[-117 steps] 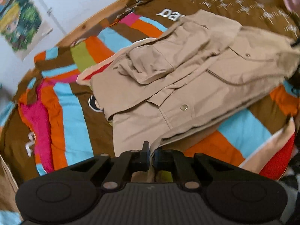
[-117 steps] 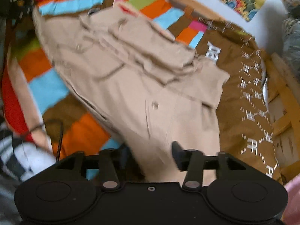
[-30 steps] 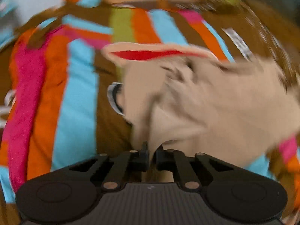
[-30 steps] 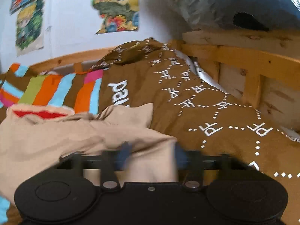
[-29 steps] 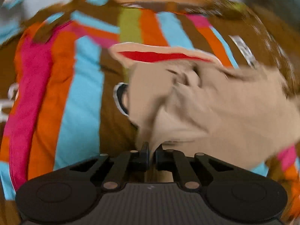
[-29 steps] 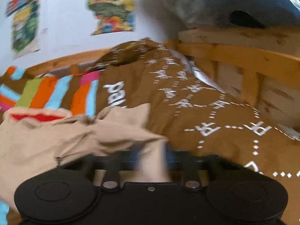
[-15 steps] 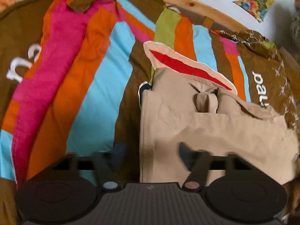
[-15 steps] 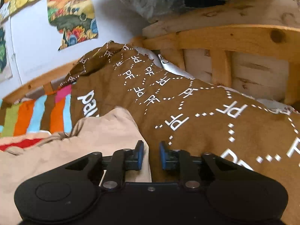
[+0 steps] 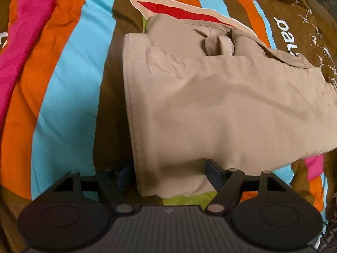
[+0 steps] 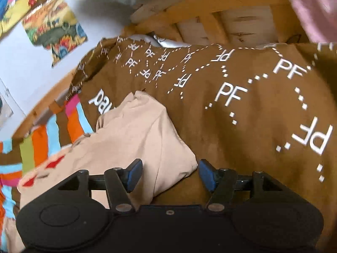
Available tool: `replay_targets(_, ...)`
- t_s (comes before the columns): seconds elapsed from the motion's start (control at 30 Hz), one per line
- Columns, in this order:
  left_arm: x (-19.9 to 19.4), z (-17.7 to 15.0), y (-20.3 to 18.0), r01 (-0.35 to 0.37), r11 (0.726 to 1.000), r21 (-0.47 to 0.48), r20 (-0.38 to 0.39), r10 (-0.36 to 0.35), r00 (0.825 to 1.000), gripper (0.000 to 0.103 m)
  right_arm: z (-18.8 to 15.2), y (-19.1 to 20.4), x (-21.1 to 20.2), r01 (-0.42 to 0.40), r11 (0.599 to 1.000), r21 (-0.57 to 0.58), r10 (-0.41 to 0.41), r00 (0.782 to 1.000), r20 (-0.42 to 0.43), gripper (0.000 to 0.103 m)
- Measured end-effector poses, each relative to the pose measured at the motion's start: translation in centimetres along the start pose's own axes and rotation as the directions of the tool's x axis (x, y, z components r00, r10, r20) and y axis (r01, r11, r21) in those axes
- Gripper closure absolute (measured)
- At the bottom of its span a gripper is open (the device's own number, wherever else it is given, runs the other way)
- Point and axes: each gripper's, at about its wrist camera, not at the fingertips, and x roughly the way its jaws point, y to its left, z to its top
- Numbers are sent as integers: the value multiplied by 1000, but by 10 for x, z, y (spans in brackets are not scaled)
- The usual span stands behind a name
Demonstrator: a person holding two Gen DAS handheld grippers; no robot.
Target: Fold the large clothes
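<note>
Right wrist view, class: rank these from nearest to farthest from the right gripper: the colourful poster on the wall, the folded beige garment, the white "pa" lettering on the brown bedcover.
1. Folded beige garment: its corner lies between the open fingers of the right gripper.
2. White "pa" lettering: on the brown bedcover, just past the garment's far edge, left of centre.
3. Colourful poster: on the wall, upper left.

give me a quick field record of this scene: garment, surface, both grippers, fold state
garment: beige jacket, lying folded into a compact block
surface: striped bedspread with a brown PF-print section
left hand-held gripper: open, fingers either side of the jacket's near edge
right hand-held gripper: open, a jacket corner between its fingers
fold state: jacket lies released, neither gripper clamped on it
background: wooden bed frame, poster on wall
</note>
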Motion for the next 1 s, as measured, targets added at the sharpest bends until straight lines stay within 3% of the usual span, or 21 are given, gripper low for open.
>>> replay_targets(0.07,0,-1,0,3,1000,-4,-9,-3,1000,34,1,-4,9,-9,1000,10,9,1000,2,51)
replay_targets(0.17,6,0,-1,-15,1000,0,-21,15,1000,55,2,-9,16,-19,999,34,19,1000,1,59)
replay_targets(0.2,7,-1,-3,-34,999,13,-25,35,999,70,2,-10,17,-23,999,31,23,1000,3,62)
replay_targets(0.23,9,-1,-5,-46,999,24,-28,47,998,78,2,-10,17,-22,999,26,22,1000,4,64)
replay_targets(0.33,8,-3,-12,-73,996,48,-7,73,997,89,3,-9,17,-21,1000,9,21,1000,7,68)
replay_targets(0.37,7,-4,-15,-82,995,51,2,82,997,91,3,-8,17,-18,1000,-2,18,1000,9,70)
replay_targets(0.43,3,-6,-21,-112,992,56,32,111,993,94,4,-7,17,-31,999,-18,31,999,13,87)
replay_targets(0.5,-13,-8,-22,-135,990,36,99,131,986,94,5,-4,15,-34,999,-33,35,999,24,94)
replay_targets(0.63,-51,-15,-5,-55,992,-111,180,75,981,94,11,8,-6,-49,996,-81,56,995,87,98)
replay_targets(0.77,-42,-13,-5,-69,993,-97,125,81,989,94,13,11,-26,-45,995,-94,53,995,86,98)
replay_targets(0.9,-20,-12,2,-83,992,-93,38,87,995,93,7,0,-4,23,998,-51,-25,999,-31,97)
replay_targets(1.0,-25,-13,10,-55,990,-130,41,61,997,92,4,-12,-2,3,1000,19,-2,998,-60,94)
